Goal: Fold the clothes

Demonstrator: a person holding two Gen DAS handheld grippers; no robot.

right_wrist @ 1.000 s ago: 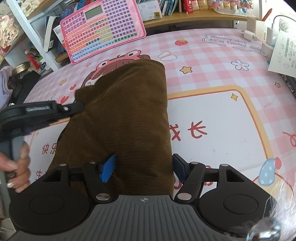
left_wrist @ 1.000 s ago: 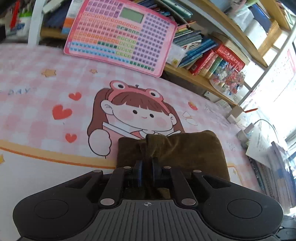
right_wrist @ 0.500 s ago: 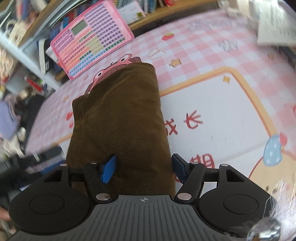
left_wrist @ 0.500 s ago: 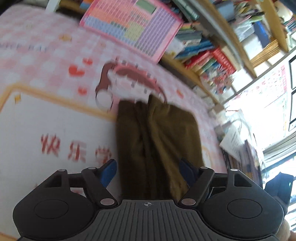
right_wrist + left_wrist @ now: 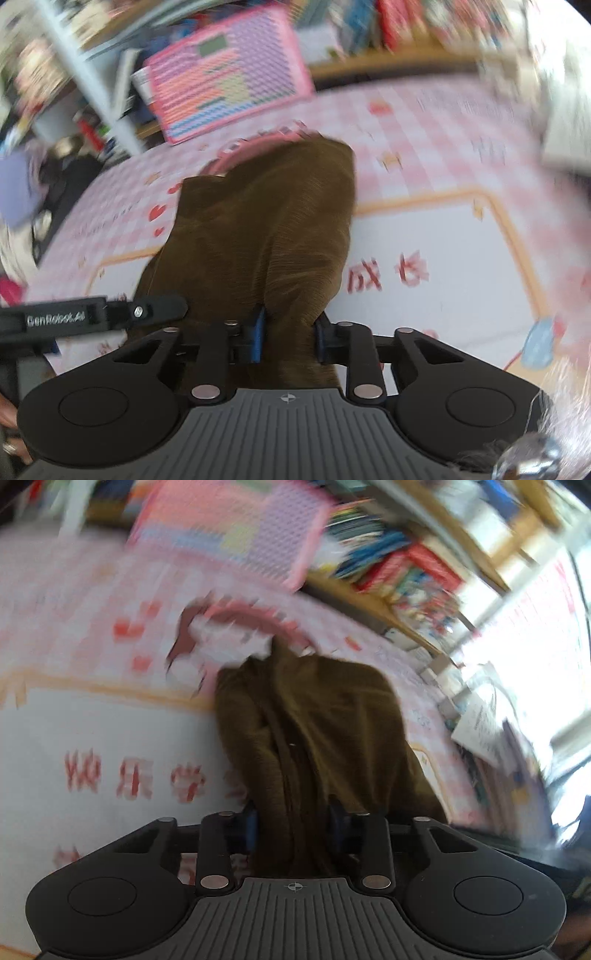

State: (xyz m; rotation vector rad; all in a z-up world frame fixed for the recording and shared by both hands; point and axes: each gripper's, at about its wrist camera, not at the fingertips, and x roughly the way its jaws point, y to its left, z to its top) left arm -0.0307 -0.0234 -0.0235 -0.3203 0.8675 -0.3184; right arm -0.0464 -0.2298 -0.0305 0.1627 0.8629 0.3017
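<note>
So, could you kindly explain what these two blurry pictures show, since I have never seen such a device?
There is no robot here: a person holds a two-finger gripper in each hand, and a fisheye camera on each looks forward along its fingers. One picture comes from the left gripper, the other from the right gripper; the right view also catches the left tool's black arm at its left edge. On the pink cartoon-printed table mat lies a folded brown corduroy garment. Both grippers' jaws have just been closing, and each now pinches the garment's near edge between its blue pads. A pink keyboard toy leans against cluttered bookshelves behind.
</note>
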